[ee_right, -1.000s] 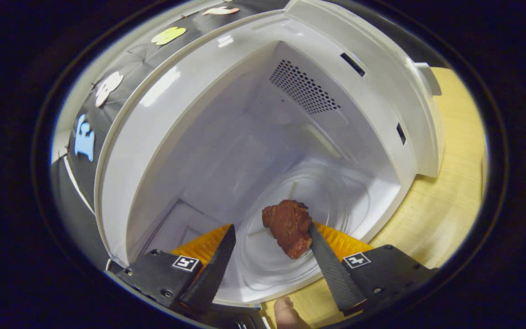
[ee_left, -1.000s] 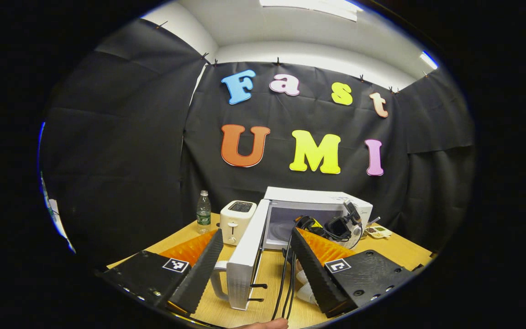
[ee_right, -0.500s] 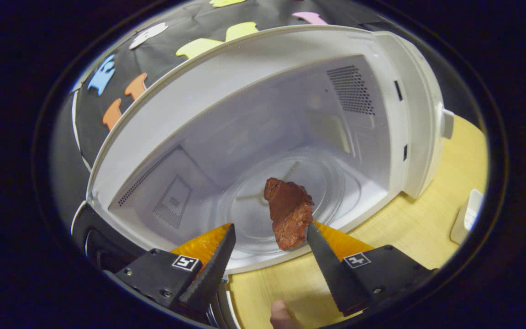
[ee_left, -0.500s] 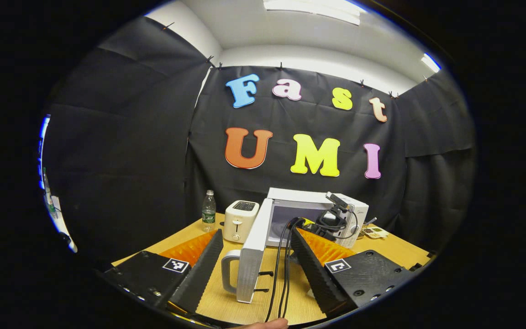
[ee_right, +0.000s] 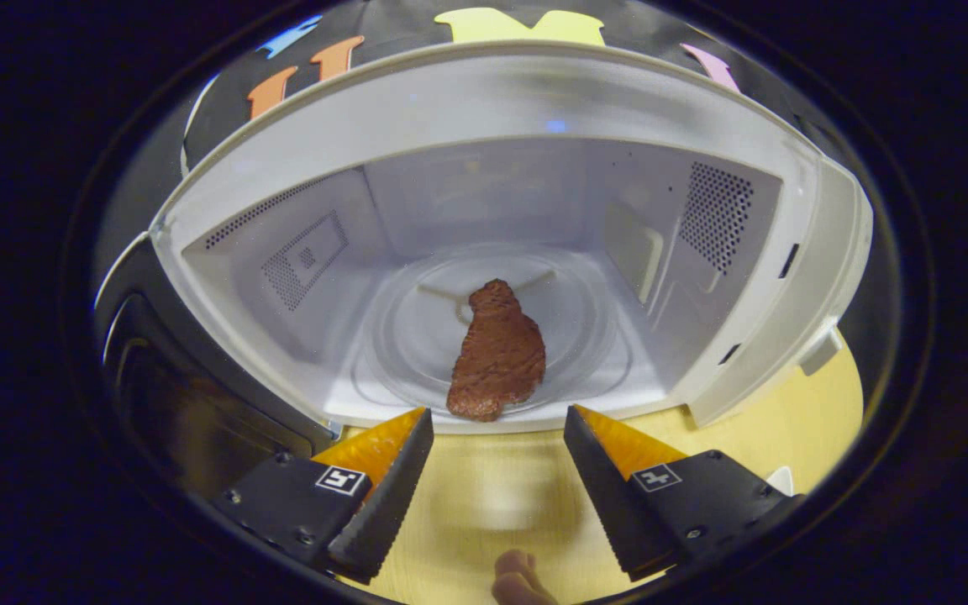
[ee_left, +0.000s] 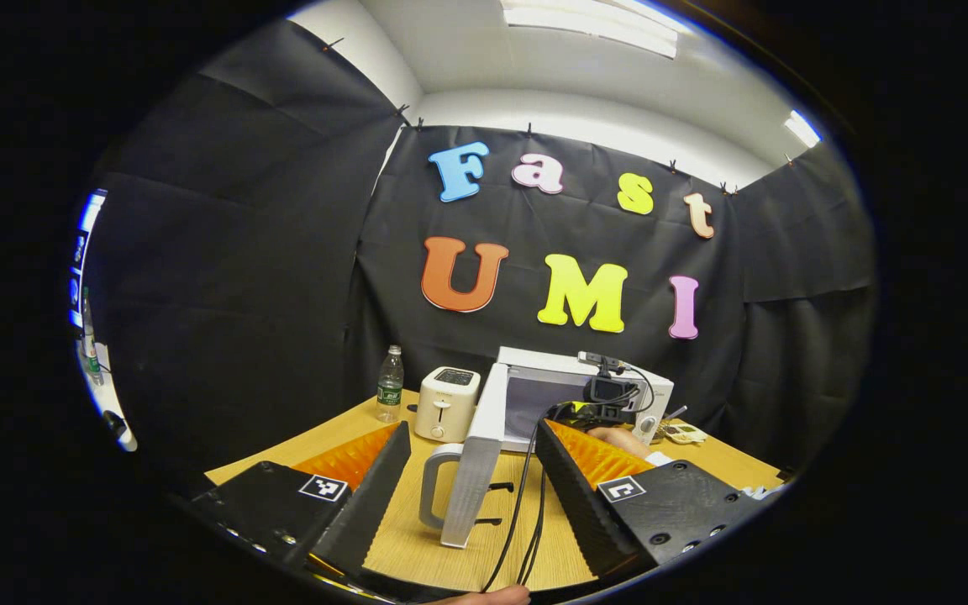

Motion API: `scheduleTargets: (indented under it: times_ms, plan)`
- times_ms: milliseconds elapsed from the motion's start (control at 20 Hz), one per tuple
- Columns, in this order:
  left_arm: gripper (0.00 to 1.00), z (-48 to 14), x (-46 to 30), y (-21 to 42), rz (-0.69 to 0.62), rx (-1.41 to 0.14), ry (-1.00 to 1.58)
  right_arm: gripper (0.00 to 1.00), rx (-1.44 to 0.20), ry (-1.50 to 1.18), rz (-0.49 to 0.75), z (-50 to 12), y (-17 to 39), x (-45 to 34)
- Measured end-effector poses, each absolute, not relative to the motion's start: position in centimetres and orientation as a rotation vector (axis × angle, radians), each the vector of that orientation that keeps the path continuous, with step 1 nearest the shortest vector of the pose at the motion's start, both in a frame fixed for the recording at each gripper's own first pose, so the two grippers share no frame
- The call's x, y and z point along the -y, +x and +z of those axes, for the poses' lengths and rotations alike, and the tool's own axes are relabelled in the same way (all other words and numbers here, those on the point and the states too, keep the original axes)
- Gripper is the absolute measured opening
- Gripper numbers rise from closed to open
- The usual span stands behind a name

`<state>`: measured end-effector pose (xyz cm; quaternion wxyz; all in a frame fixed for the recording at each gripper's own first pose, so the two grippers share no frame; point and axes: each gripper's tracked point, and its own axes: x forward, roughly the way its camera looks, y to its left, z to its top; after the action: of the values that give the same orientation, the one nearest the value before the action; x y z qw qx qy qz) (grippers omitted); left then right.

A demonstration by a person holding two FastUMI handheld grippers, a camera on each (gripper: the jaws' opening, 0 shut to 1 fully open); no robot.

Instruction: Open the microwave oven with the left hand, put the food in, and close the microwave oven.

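No readable text on any object.

The bottle (ee_left: 389, 385) has a green label too small to read. Small square black-and-white markers sit on the left gripper (ee_left: 472, 487) and on the right gripper (ee_right: 498, 468), patterns only, with no words or numbers. The microwave (ee_left: 572, 397) panel is too far to read.

Each tool (ee_right: 492, 445) has serrated wedge fingers (ee_right: 391, 487), square tag markers, screws and black cables (ee_left: 526, 504).

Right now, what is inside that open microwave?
Inside the microwave, a brown piece of meat lies on the round glass turntable. The meat covers part of the plate's middle, so what is under it cannot be seen.
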<state>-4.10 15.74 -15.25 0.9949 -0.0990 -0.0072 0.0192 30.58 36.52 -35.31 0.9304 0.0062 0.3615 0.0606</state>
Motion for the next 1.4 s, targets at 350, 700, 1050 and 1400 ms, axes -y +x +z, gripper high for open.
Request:
scheduleTargets:
  times_ms: [350, 700, 1050, 1400]
  plan:
    - [0.92, -17.7, -17.3, -2.3, 0.052, -0.031, -0.141, 0.99, -0.572, 0.038, 0.215, -28.1, 24.5, -33.0]
    - [0.89, -20.8, -20.5, -1.9, 0.137, -0.061, -0.105, 0.99, -0.306, 0.009, 0.265, -19.8, 13.7, -27.7]
    - [0.0, -22.1, -21.0, -2.0, 0.09, -0.065, -0.162, 0.99, -0.125, -0.028, 0.236, -15.0, 6.7, -20.7]
    - [0.0, -23.6, -21.0, 2.0, 0.069, -0.095, -0.133, 0.99, -0.043, -0.018, 0.244, -12.1, 2.7, -16.6]
